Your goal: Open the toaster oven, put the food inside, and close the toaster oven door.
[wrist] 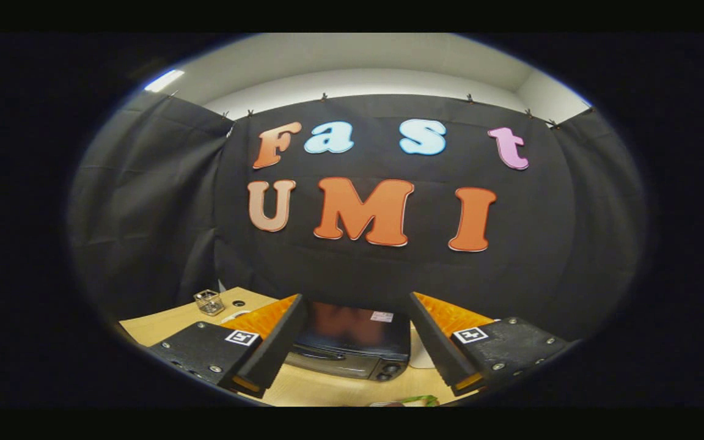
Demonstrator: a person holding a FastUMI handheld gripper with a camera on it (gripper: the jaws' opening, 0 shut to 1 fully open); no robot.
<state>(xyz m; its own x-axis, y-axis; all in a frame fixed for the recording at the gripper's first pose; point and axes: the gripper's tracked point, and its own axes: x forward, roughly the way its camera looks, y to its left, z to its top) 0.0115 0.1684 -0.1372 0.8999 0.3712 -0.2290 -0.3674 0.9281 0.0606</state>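
With the job barely begun, I held my gripper point(352, 342) above the wooden table point(162, 324), its fingers spread wide and clamped on nothing. The toaster oven point(352, 345) sat between and beyond the fingers, lower down on the table, well clear of both fingertips; neither touched it. Its door looked closed, with the long handle point(318, 353) running across the front and a pair of knobs point(392, 370) at the right end of that front. I judged that every step was left: the door had yet to be opened, the food had yet to go in, and the door had yet to be shut again.

Nearer to me than the oven, low between the fingers, a scrap of green with something pale beside it point(413, 401) lay on the table; it was probably the food, though too little of it appeared to say what kind. Beyond my left finger a small clear cup point(208, 302) stood on the far part of the table, well apart from the oven. Something pale point(420, 354) stood just beside the oven's right end, against my right finger, too hidden to name.
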